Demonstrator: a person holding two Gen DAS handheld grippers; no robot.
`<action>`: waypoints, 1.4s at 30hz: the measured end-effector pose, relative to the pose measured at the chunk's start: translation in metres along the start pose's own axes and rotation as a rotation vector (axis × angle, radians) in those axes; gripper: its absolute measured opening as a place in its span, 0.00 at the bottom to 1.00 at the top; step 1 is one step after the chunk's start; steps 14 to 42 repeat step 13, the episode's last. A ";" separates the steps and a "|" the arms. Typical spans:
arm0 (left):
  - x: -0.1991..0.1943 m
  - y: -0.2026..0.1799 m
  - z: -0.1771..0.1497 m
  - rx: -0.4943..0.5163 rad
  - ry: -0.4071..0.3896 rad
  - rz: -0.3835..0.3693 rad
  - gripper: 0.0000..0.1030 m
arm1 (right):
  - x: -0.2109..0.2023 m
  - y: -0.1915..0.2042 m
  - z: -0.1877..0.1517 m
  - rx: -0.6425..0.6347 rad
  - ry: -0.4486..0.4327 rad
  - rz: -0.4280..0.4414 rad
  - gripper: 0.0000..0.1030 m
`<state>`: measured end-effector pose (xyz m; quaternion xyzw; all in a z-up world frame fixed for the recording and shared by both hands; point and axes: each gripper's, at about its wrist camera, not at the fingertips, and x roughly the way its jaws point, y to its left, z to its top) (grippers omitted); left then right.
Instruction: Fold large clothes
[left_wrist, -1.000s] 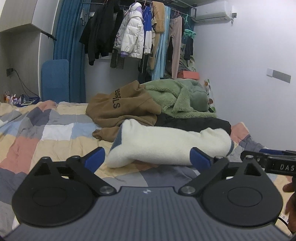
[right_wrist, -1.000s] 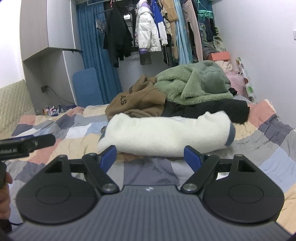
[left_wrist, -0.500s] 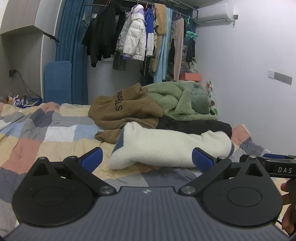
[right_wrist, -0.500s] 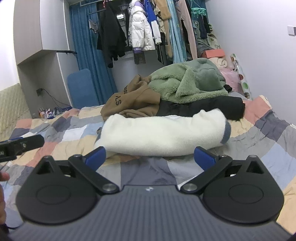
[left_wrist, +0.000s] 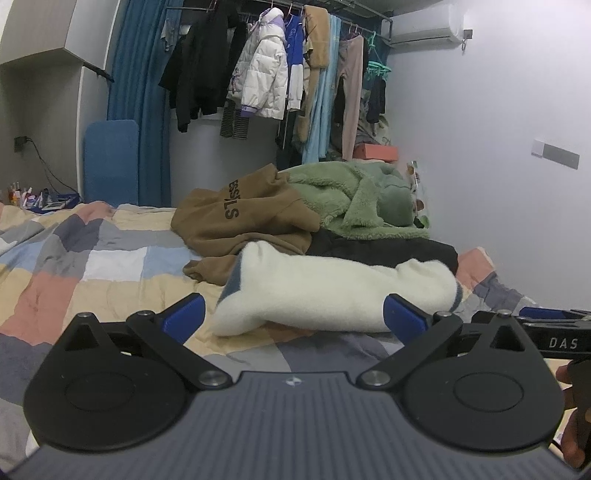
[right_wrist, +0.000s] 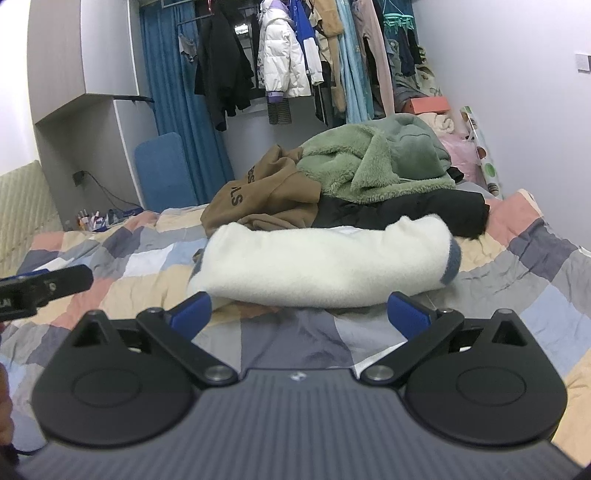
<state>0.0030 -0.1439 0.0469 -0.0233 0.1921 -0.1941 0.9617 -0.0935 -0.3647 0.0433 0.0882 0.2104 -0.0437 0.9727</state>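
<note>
The folded white fleece garment (left_wrist: 332, 291) lies on the bed straight ahead of me, its long axis running side to side across my view, one blue-grey trimmed end (left_wrist: 232, 280) pointing left and the other (right_wrist: 453, 263) pointing right. It is a thick, soft roll with a nubby pile, rounded along the top and flattened where it rests on the patchwork quilt (left_wrist: 110, 266), a quilt of grey, peach, cream and pale blue squares. My left gripper (left_wrist: 293, 317) is spread wide, with nothing between its blue fingertips (left_wrist: 183, 317); the roll sits just beyond them. My right gripper (right_wrist: 301, 312) is likewise spread as wide as it goes and holds nothing, the fleece lying just past its blue pads (right_wrist: 192, 312). Directly behind the roll, touching it, is a heap of unfolded clothes: a brown hoodie (left_wrist: 240, 218) with dark lettering on the left, a shaggy green fleece jacket (left_wrist: 354, 199) piled on top to the right, and a smooth black garment (left_wrist: 388, 251) flattened beneath. Farther back, coats and trousers hang from a rail (left_wrist: 280, 74) before a blue curtain (left_wrist: 140, 66), and a blue padded board (left_wrist: 110, 158) leans on the wall.
</note>
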 end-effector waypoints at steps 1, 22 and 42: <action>0.000 0.000 0.000 0.000 -0.001 0.003 1.00 | 0.000 0.000 0.000 0.000 0.000 0.000 1.00; -0.002 -0.002 -0.001 -0.002 -0.002 0.026 1.00 | 0.000 0.000 -0.001 -0.001 0.006 -0.001 1.00; -0.002 -0.002 -0.001 -0.002 -0.002 0.026 1.00 | 0.000 0.000 -0.001 -0.001 0.006 -0.001 1.00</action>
